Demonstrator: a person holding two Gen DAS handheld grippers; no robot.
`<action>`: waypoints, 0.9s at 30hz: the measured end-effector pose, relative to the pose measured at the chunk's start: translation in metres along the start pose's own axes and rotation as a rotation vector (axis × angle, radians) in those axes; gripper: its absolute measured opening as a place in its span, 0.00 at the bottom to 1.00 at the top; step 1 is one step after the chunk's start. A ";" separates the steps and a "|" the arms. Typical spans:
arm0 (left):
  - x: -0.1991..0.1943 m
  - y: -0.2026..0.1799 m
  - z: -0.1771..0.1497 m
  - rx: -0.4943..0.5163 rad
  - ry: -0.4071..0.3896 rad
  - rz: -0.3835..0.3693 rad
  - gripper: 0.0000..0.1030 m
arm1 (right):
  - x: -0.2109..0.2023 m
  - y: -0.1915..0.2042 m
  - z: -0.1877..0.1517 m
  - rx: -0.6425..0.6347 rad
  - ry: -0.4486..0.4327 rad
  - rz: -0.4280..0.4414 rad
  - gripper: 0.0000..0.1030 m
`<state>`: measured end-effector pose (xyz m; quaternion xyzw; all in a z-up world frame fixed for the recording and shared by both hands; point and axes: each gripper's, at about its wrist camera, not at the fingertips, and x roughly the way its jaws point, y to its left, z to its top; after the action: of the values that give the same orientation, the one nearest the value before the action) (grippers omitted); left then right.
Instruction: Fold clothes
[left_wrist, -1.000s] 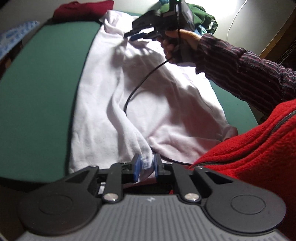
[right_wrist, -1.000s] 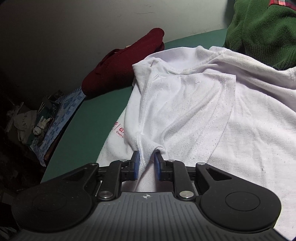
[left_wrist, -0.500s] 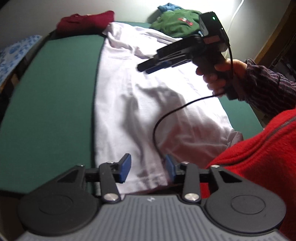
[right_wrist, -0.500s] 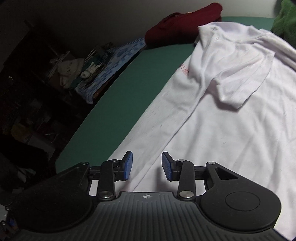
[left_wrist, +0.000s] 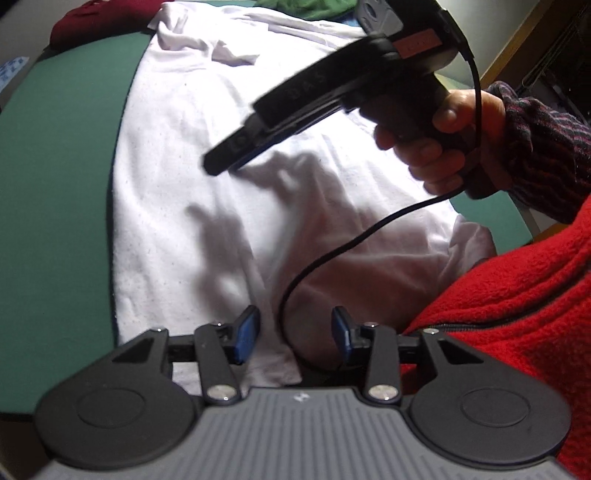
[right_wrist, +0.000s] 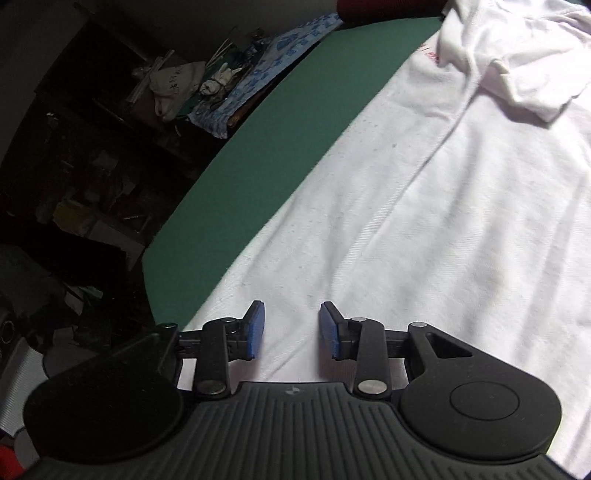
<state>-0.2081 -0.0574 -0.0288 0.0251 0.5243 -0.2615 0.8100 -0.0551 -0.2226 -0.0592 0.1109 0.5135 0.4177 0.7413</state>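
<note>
White T-shirt (left_wrist: 207, 206) lies spread beneath both grippers. Left gripper (left_wrist: 295, 334) and right gripper (right_wrist: 291, 328) hang released, gripping nothing

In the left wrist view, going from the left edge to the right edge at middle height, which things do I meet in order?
Green table surface → white cotton T-shirt → black handheld right gripper → bare hand on its grip → dark striped knitted sleeve.
</note>
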 end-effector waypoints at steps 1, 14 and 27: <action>-0.005 0.001 0.001 0.014 -0.006 0.020 0.38 | -0.006 0.000 -0.002 -0.007 -0.009 -0.013 0.38; 0.003 0.048 0.009 0.099 0.082 0.015 0.51 | 0.005 0.009 -0.026 0.109 -0.032 0.037 0.40; 0.002 0.090 0.046 0.365 0.050 -0.067 0.46 | -0.001 0.030 -0.027 0.226 -0.155 -0.222 0.49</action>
<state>-0.1283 0.0053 -0.0305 0.1608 0.4888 -0.3784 0.7695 -0.0934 -0.2117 -0.0533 0.1682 0.5076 0.2631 0.8030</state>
